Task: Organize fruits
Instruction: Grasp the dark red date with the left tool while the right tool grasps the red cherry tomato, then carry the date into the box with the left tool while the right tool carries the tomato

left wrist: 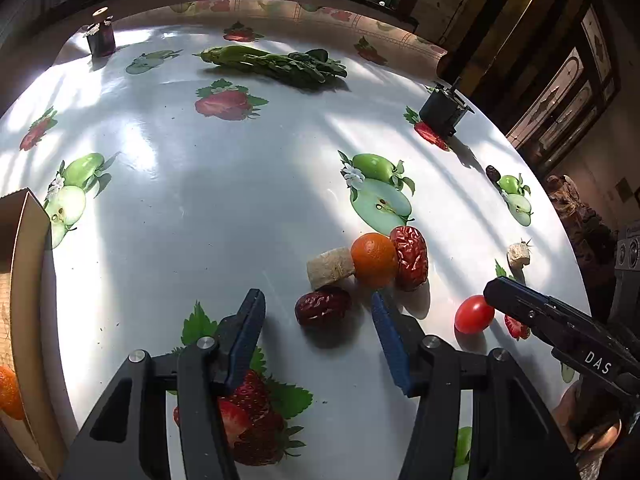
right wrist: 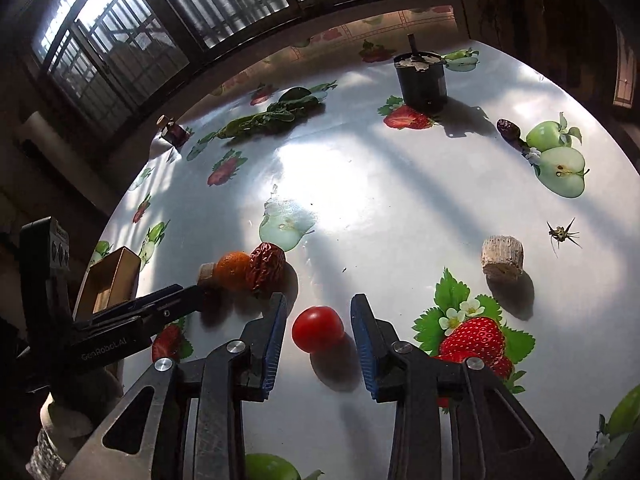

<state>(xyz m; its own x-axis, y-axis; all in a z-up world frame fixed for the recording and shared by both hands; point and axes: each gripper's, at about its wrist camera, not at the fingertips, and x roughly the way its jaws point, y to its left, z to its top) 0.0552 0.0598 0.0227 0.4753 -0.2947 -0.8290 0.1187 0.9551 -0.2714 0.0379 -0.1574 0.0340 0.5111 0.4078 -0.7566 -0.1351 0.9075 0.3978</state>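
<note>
In the left wrist view my left gripper (left wrist: pixel 318 300) is open, its blue pads on either side of a dark red date (left wrist: pixel 322 306) on the table. Just beyond lie a small orange (left wrist: pixel 374 258), a second red date (left wrist: pixel 409 257) and a beige cork-like chunk (left wrist: pixel 330 267), all touching. A cherry tomato (left wrist: pixel 474 314) lies to the right, by the right gripper's finger (left wrist: pixel 516 298). In the right wrist view my right gripper (right wrist: pixel 319 310) is open around the cherry tomato (right wrist: pixel 317 329). The orange (right wrist: pixel 234 270) and date (right wrist: pixel 266 266) lie to its left.
A cardboard box (left wrist: pixel 24 280) holding another orange (left wrist: pixel 9 392) stands at the left edge. Leafy greens (left wrist: pixel 276 62), a small dark jar (left wrist: pixel 101 34) and a black pot (left wrist: pixel 444 110) sit far back. Another beige chunk (right wrist: pixel 502 256), a dark date (right wrist: pixel 508 129) and a stem scrap (right wrist: pixel 563 234) lie right.
</note>
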